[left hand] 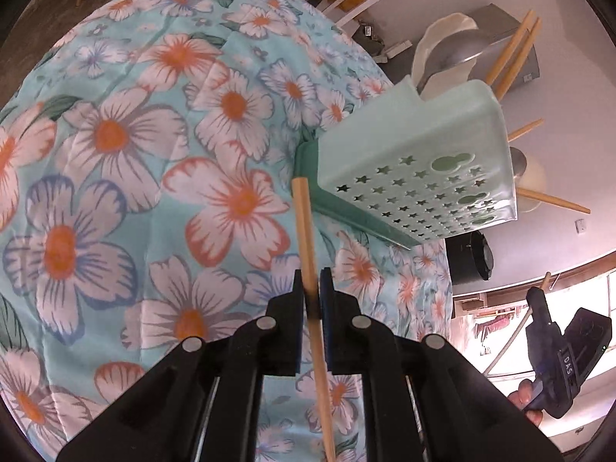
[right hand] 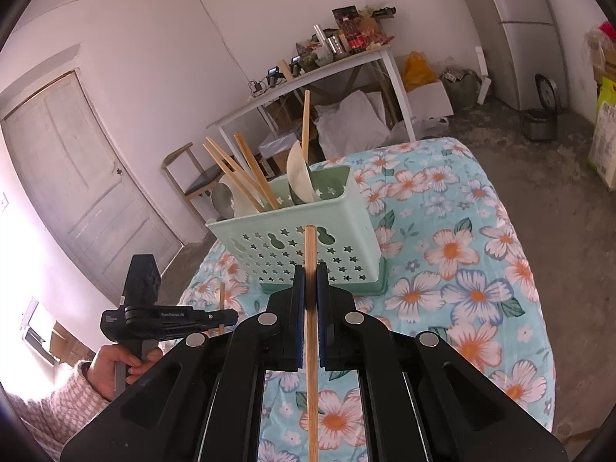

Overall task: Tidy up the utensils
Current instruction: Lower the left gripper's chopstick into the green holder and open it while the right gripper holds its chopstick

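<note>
Progress: well along, judged from the load. Mint utensil basket (right hand: 308, 246) already stocked with several wooden chopsticks (right hand: 246, 171), a pale spoon (right hand: 299, 177) and a metal spoon (right hand: 222, 198) at its far left corner. Basket standing upright on a darker green tray (right hand: 379, 283), on the bench under a floral cloth (right hand: 462, 269). No loose utensils seen on the visible cloth in either view. Left to do, apparently: the two sticks now in hand.

Left claw (left hand: 311, 300): nearly closed, clamped on one chopstick (left hand: 304, 231). Stick pinched partway along, thick end projecting forward past the tips, thin end trailing back under the body. Forward end near the tray corner, below the basket rim and to its side; not yet over the opening. Basket seen tilted in this view, up and right of the tips.

Right claw (right hand: 311, 300): nearly closed as well, gripping a second chopstick (right hand: 311, 254) the same way. Forward end overlapping the basket's perforated front wall in the picture, short of and below the rim. Touching the wall or not: cannot tell.

Both sticks judged to need lifting above the rim before dropping in.
</note>
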The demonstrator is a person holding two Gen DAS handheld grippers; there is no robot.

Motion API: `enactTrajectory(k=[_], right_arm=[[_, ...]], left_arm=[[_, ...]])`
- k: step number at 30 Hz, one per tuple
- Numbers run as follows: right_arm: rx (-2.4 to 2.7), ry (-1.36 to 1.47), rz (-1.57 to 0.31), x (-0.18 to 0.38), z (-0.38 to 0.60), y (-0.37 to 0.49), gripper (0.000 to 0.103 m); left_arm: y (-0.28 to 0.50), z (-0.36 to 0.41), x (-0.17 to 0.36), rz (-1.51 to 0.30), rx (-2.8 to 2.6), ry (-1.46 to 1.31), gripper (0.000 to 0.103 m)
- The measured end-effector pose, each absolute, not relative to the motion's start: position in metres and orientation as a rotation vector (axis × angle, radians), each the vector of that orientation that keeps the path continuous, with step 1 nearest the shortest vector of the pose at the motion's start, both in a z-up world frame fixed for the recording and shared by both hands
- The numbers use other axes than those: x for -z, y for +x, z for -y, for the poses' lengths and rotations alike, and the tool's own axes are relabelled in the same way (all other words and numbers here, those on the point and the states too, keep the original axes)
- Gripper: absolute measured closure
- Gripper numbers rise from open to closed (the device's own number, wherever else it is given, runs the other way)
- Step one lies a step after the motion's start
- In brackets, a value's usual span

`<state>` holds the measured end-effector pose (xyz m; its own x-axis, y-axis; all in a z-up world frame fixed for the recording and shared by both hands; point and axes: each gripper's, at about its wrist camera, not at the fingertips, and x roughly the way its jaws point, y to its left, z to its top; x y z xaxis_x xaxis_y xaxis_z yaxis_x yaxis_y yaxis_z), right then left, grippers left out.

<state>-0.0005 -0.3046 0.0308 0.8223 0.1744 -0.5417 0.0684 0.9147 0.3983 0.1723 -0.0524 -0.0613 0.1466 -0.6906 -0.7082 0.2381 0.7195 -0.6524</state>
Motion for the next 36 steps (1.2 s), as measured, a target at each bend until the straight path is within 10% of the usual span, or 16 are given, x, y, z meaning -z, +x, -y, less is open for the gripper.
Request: enactTrajectory(k=[24, 36], right_arm=[[-0.090, 0.417, -0.568, -0.041, 0.296, -0.001, 0.099], [-0.105, 0.440, -0.591, -0.031, 0.300, 0.006, 0.099]], left_arm=[[0.111, 0.096, -0.206, -0.159, 0.799, -0.180, 0.097], [0.160, 0.136, -0.148, -0.133, 0.743, -0.169, 0.097]])
